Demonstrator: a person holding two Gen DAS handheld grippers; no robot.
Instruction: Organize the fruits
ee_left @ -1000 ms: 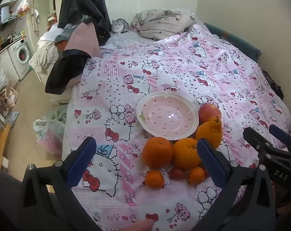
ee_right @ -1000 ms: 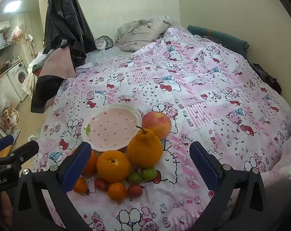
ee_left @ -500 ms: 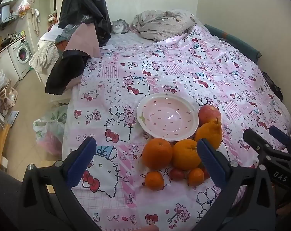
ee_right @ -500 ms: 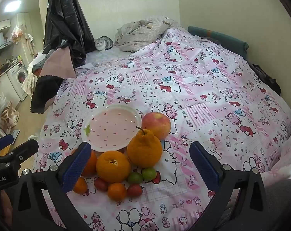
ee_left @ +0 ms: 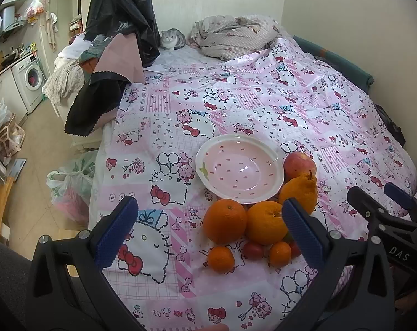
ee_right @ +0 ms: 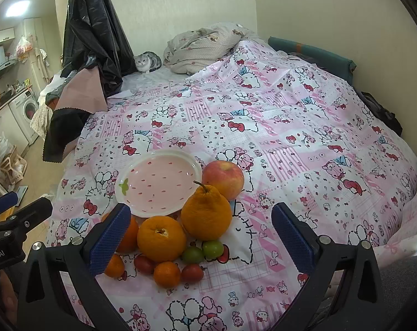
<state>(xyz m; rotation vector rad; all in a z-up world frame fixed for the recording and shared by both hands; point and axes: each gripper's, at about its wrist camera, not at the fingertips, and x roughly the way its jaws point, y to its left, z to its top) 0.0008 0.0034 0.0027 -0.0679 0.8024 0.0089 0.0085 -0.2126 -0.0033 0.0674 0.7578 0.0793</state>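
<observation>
The left tool (ee_left: 209, 227) is spread wide, its ribbed blue pads (ee_left: 116, 231) holding nothing and touching nothing; it hangs above the near edge of the bed. The right tool (ee_right: 201, 237) is likewise fully parted and empty, with the same textured blue pads (ee_right: 292, 237) on black plastic arms.

The landmark is the plate (ee_right: 128, 193), a shallow, glossy round dish, pink with small red flecks and a white rim, lying bare on the pink cartoon-print bedspread (ee_right: 291, 127). Just right of the plate sits a smooth red-yellow apple (ee_right: 222, 178). In front of the apple, touching the plate's near right rim, is a knobbly, pear-shaped citrus (ee_right: 205, 213) with a stem. Two round, dimpled oranges (ee_right: 161, 237) press against the plate's near edge. Nearer than those lie small mandarins (ee_right: 167, 274), red tomatoes (ee_right: 191, 273) and two green fruits (ee_right: 212, 249). Far beyond the plate a grey cat (ee_right: 146, 62) sits beside crumpled bedding (ee_right: 205, 44).
</observation>
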